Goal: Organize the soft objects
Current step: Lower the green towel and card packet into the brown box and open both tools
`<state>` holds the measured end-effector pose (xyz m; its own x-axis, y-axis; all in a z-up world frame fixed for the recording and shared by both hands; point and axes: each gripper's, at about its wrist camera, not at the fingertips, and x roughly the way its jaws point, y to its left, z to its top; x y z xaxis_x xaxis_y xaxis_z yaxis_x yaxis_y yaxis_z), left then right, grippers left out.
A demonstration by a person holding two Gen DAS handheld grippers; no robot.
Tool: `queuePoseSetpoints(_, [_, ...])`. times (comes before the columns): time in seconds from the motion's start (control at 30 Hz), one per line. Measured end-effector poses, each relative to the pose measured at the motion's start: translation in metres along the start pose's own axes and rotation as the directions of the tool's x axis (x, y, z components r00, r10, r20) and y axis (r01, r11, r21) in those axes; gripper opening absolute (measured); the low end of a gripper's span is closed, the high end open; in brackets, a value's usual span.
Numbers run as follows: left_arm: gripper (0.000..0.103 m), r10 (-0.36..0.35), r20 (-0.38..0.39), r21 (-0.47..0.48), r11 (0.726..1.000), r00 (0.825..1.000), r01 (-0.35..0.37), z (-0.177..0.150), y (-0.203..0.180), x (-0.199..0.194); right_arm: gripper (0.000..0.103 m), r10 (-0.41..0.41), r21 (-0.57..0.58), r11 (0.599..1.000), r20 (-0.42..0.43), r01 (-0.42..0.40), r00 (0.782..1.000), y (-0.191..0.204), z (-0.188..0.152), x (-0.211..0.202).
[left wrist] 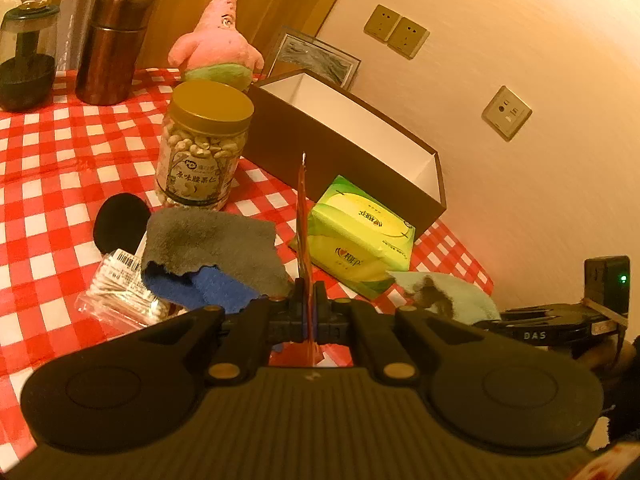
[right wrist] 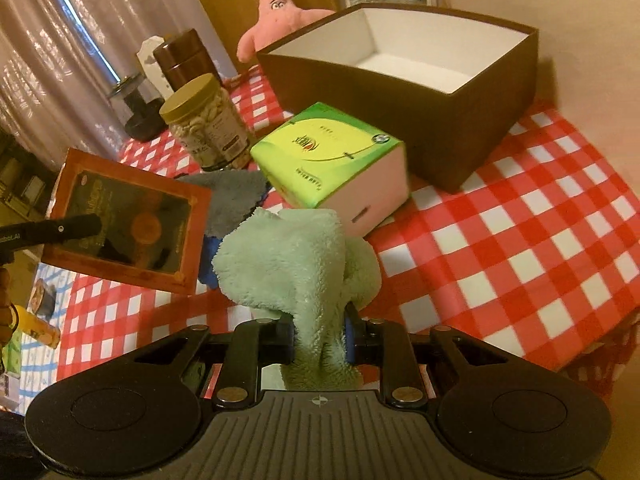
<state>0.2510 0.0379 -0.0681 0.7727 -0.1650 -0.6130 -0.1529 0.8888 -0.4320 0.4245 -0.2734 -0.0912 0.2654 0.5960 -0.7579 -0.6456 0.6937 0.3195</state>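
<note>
The right gripper (right wrist: 320, 336) has its jaws closed on a pale green fleece cloth (right wrist: 296, 264); the cloth is bunched between the pads and rises in front of the camera, lifted off the red-and-white checked tablecloth (right wrist: 520, 232). The left gripper (left wrist: 308, 300) is fully closed on a thin orange packet (right wrist: 128, 216), which the left wrist camera sees edge-on as a narrow strip standing up between the fingers. From the right wrist view the same packet shows its flat face – orange border, dark window in the middle – held in the air at the left side.

Behind the green cloth stands a green tissue pack (right wrist: 328, 152), and just behind that an open brown box (right wrist: 400, 92) with a white inside (nothing is visible in it). A pink star-shaped plush toy (left wrist: 220, 40) sits at the far edge of the table, behind the box corner. Near the middle is a jar of nuts (left wrist: 204, 144) with a gold lid. In front of the jar lies a grey cloth (left wrist: 216, 248) over a blue cloth (left wrist: 208, 288), and beside them a bag of cotton swabs (left wrist: 116, 288) and a black round puff (left wrist: 120, 220). A brown canister (left wrist: 112, 44) and a dark glass jar (left wrist: 26, 56) stand at the back left.
</note>
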Motion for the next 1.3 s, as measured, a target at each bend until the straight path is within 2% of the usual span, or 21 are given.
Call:
queuePoseSetpoints(0.3, [0.001, -0.022, -0.012, 0.036, 0.999, 1.000, 0.023, 0.006, -0.014, 0.003, 0.022, -0.064, 0.030, 0.997, 0.005, 0.064, 0.998, -0.010, 0.001, -0.015])
queuePoseSetpoints(0.63, [0.001, -0.123, -0.036, 0.100, 0.987, 0.992, 0.126, 0.016, -0.059, 0.017, 0.022, -0.137, 0.061, 0.989, 0.021, 0.136, 0.990, -0.024, 0.011, -0.037])
queuePoseSetpoints(1.0, [0.001, -0.223, -0.074, 0.163, 0.959, 0.972, 0.233, 0.035, -0.114, 0.059, 0.022, -0.229, 0.086, 0.971, 0.047, 0.224, 0.972, -0.052, 0.029, -0.061])
queuePoseSetpoints(1.3, [0.001, -0.288, -0.067, 0.183, 0.938, 0.955, 0.296, 0.056, -0.155, 0.103, 0.022, -0.283, 0.075, 0.958, 0.085, 0.277, 0.956, -0.089, 0.058, -0.070])
